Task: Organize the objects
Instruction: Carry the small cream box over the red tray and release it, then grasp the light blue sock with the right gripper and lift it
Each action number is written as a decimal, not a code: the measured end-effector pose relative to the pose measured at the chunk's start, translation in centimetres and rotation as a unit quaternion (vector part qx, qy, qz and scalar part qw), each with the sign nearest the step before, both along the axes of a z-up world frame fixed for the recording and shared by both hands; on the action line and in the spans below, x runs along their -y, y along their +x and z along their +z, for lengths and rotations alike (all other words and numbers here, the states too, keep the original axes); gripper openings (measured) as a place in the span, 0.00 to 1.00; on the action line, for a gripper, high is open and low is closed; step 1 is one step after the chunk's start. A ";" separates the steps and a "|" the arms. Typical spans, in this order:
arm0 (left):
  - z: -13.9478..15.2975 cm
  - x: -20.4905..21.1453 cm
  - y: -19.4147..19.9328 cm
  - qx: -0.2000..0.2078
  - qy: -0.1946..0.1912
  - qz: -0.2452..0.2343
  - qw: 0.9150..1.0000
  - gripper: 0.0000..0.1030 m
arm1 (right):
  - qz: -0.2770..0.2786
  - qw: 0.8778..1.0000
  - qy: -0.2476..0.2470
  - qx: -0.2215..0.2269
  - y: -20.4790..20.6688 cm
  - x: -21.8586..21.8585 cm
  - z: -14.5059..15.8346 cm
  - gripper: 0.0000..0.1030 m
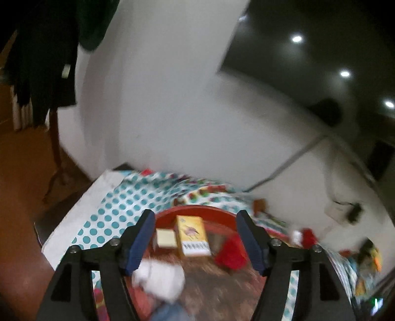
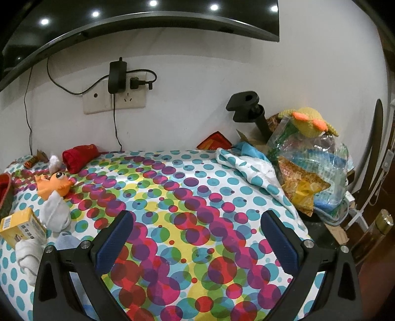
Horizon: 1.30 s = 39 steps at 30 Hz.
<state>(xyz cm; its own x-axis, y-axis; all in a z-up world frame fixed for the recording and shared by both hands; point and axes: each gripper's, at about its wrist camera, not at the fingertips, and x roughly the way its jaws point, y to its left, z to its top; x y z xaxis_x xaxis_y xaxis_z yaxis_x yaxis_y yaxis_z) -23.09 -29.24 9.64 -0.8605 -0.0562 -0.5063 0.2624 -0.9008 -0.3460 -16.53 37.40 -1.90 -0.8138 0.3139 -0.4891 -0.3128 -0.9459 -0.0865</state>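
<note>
White plaster wall [image 2: 197,81] behind, carrying a beige socket plate [image 2: 114,98] with a black adapter [image 2: 117,77] and trailing cables; a dark curved screen [image 2: 138,22] hangs above it

Counter covered by a white cloth printed with teal, magenta and yellow dots [image 2: 172,197], seen sharply from the right wrist, blurred from the left

Left gripper [image 1: 195,237]: blue-padded jaws spread wide, holding nothing, poised over a round red-rimmed tray with a brown patterned floor [image 1: 197,211]. Within the tray:
- yellow rectangular carton with a barcode end [image 1: 191,234], lying flat toward the far rim
- small cream square box [image 1: 165,238], just beside the carton on its left
- red crumpled item [image 1: 230,251], near the right jaw; kind not discernible through blur
- white soft bundle [image 1: 160,279], at the near side, by the left jaw

Right gripper [image 2: 197,237]: blue-padded jaws likewise apart and empty, above bare dotted cloth. At the left edge of its view:
- orange plush toy with a large eye [image 2: 53,185]
- white rolled socks [image 2: 55,212], just below the toy
- red fabric roll [image 2: 79,155], near the wall
- the yellow carton [image 2: 22,227], seen on its side

Far right corner: clear plastic bag of yellow and orange packets [image 2: 308,172], topped by a yellow knitted piece with orange spots [image 2: 311,121], beside a black clamp mount [image 2: 246,106]
</note>
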 end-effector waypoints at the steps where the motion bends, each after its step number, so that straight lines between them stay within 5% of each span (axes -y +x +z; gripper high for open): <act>1: 0.1 -1.0 2.3 -0.014 -0.008 -0.016 1.000 0.74 | 0.003 1.000 0.002 -0.007 0.3 0.1 0.1 1.00; 4: -1.9 -4.6 9.0 -0.022 -0.025 -0.067 0.997 0.77 | 0.029 0.999 -0.020 0.008 1.4 0.7 -0.1 1.00; 8: -8.2 -7.8 15.6 0.025 0.004 -0.114 0.993 0.77 | 0.098 0.995 -0.027 0.001 5.2 3.8 -0.1 1.00; 14: -14.1 -9.6 17.6 0.080 0.084 -0.148 0.982 0.77 | 0.190 0.980 -0.011 0.062 6.7 10.8 -1.4 1.00; 18: -14.6 -10.0 17.6 0.082 0.109 -0.161 0.978 0.77 | 0.182 0.979 -0.018 0.094 4.4 12.6 -2.4 0.99; 24: -13.7 -6.7 18.4 0.053 0.180 -0.125 0.974 0.77 | 0.101 0.979 -0.093 0.148 1.1 10.0 -4.2 0.99; 26: -13.5 -6.5 18.4 0.048 0.187 -0.121 0.974 0.77 | 0.080 0.971 -0.127 0.188 0.2 8.8 -5.4 0.99; 29: -13.3 -7.2 18.2 0.049 0.184 -0.138 0.972 0.77 | 0.085 0.972 -0.076 0.208 -0.1 10.1 -5.9 1.00; 36: -13.3 -8.1 18.5 0.055 0.177 -0.151 0.971 0.77 | 0.102 0.969 -0.078 0.211 0.2 10.3 -6.2 0.99; 38: -13.2 -8.0 18.6 0.054 0.177 -0.148 0.971 0.77 | 0.101 0.974 -0.072 0.190 1.2 10.0 -5.3 0.71; 39: -13.2 -8.0 18.7 0.052 0.177 -0.146 0.972 0.77 | 0.093 0.975 -0.069 0.187 1.3 9.8 -4.9 0.14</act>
<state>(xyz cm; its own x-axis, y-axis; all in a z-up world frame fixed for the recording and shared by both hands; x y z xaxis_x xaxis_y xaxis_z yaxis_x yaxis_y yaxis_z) -4.40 -21.28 -3.52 -0.7565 0.3752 -0.5357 0.0648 -0.7720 -0.6323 -15.28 27.58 -6.83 -0.6071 0.0873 -0.7898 -0.1054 -0.9940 -0.0289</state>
